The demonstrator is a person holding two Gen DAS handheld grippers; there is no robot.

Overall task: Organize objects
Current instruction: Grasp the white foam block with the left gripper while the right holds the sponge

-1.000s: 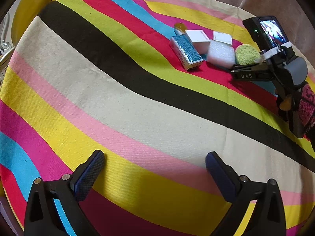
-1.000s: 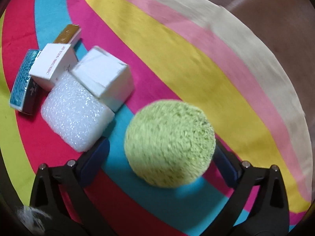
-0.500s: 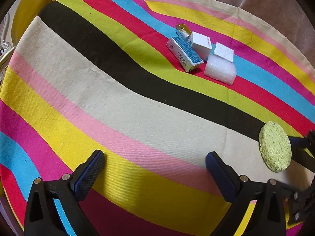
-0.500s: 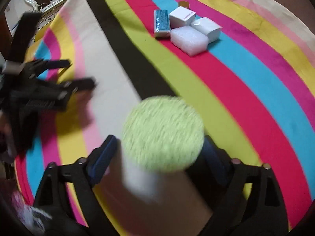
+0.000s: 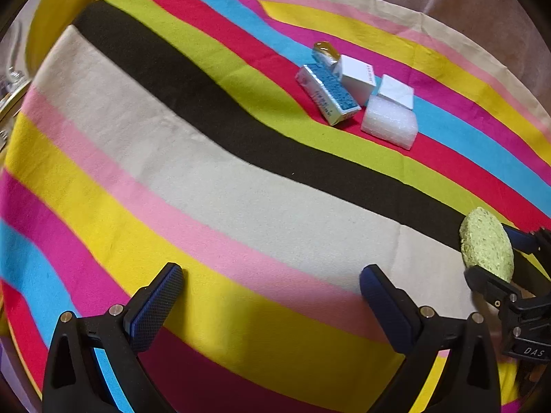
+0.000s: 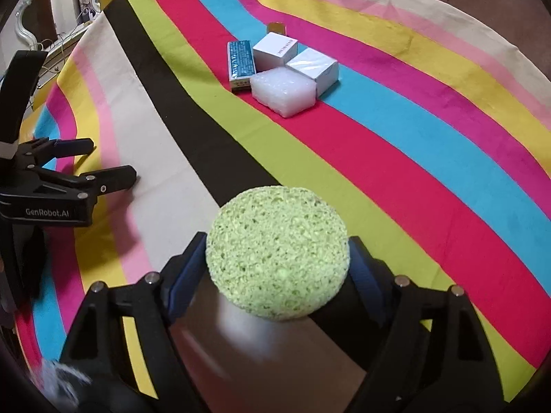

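Across the whole surface lies a striped cloth point(image 5: 213, 186) in cream, black, lime, red, blue, pink and yellow bands, with a yellow chair point(image 5: 69, 3) behind its far left edge. Low over the near pink and yellow stripes hangs the left hand-held gripper point(image 5: 267, 296), its jaws spread wide with nothing between them. Just to its right is the right hand-held gripper point(image 6: 277, 261), whose jaws are closing on a round green sponge point(image 6: 277, 253); both pads press the sponge's sides, and it sits above the cloth where the black and lime stripes run near the cloth's near right side. Well apart from both, on the far red and blue stripes, a small cluster of things sits packed together. A white foam block point(image 6: 283, 92) is nearest the sponge, with one white box point(image 6: 315, 69) touching its right side and a second white box point(image 6: 274, 50) just behind it. A blue-topped box point(image 6: 240, 62) lies flat along the cluster's left edge. Behind the second white box peeks a small gold-topped thing point(image 5: 325, 51), too small to make out.
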